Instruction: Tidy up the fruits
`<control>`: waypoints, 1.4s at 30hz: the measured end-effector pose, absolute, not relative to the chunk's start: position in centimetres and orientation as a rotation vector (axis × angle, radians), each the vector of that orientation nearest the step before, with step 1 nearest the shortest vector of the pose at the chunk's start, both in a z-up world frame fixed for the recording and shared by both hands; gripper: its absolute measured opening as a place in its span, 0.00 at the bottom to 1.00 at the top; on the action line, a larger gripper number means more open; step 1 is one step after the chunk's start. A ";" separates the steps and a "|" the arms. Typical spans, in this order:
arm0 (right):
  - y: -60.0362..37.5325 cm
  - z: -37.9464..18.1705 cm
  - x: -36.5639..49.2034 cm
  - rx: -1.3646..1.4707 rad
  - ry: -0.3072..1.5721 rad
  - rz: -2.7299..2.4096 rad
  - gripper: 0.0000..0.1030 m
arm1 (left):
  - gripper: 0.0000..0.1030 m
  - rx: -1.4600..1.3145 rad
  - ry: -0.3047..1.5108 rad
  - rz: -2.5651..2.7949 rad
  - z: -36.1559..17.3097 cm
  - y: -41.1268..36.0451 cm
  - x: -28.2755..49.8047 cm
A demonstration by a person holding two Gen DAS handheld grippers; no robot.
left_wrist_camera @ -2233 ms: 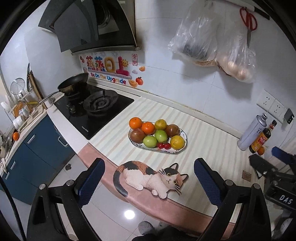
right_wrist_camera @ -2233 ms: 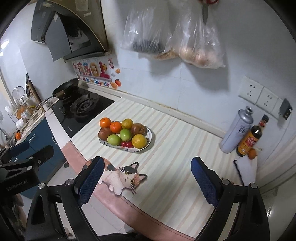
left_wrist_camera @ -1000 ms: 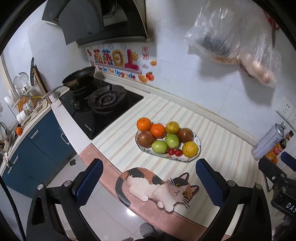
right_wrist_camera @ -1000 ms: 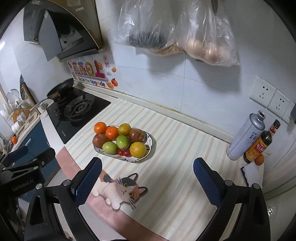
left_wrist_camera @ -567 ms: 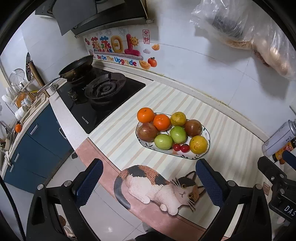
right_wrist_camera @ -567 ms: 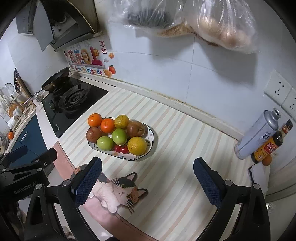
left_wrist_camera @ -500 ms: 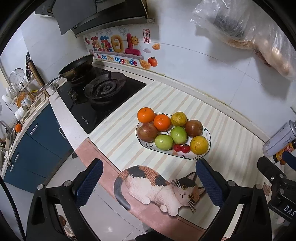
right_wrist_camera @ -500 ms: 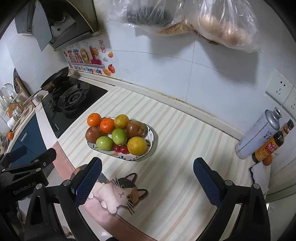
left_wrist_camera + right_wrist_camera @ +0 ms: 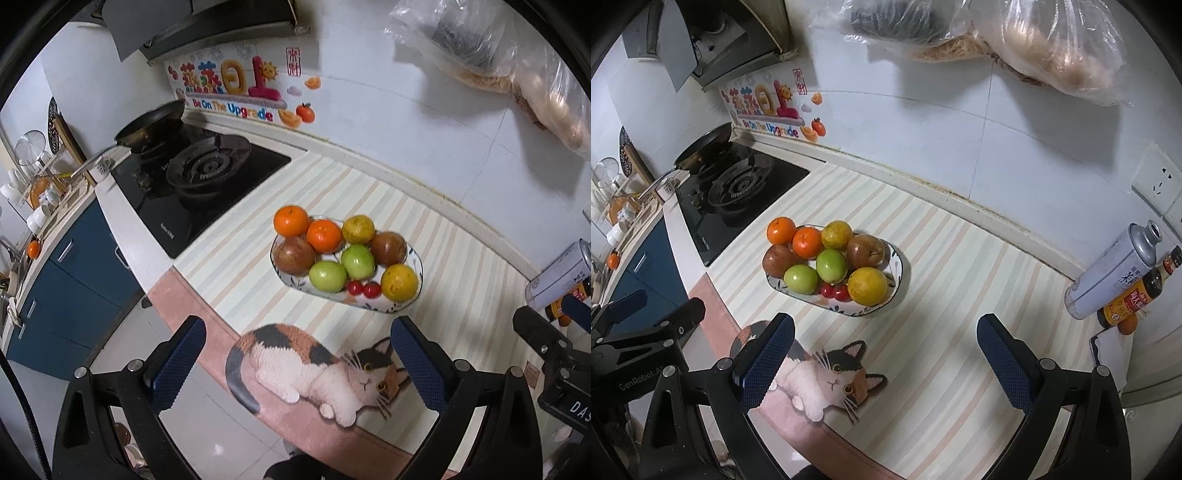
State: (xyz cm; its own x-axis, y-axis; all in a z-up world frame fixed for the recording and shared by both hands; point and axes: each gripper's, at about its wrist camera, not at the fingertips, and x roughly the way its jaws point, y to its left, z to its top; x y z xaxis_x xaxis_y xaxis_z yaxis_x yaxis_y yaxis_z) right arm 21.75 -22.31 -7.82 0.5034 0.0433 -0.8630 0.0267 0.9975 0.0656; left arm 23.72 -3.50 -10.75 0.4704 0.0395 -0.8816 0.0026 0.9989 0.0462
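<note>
Fruit count on the plate [image 9: 897, 275]
Two oranges [image 9: 781, 230], two yellow citrus [image 9: 868, 286], two green apples [image 9: 800, 279], two brown-red fruits [image 9: 866, 251], two cherry tomatoes [image 9: 835, 291]

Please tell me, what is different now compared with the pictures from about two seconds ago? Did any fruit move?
Only the grippers moved. The left gripper and right gripper came forward and closer to the plate of fruit, which now looks bigger in both views. Both are open and empty; nothing was taken or released. The fruit, the plate and the cat mat lie as before.
</note>
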 end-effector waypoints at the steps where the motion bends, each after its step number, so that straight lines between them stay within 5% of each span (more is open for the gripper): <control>1: -22.3 -7.8 21.7 0.071 1.047 0.012 0.98 | 0.99 0.041 1.085 0.021 -10.8 -3.5 23.6; 42: -22.2 -6.7 20.7 0.069 1.044 0.039 0.98 | 0.99 0.032 1.050 0.004 -9.1 -3.7 22.1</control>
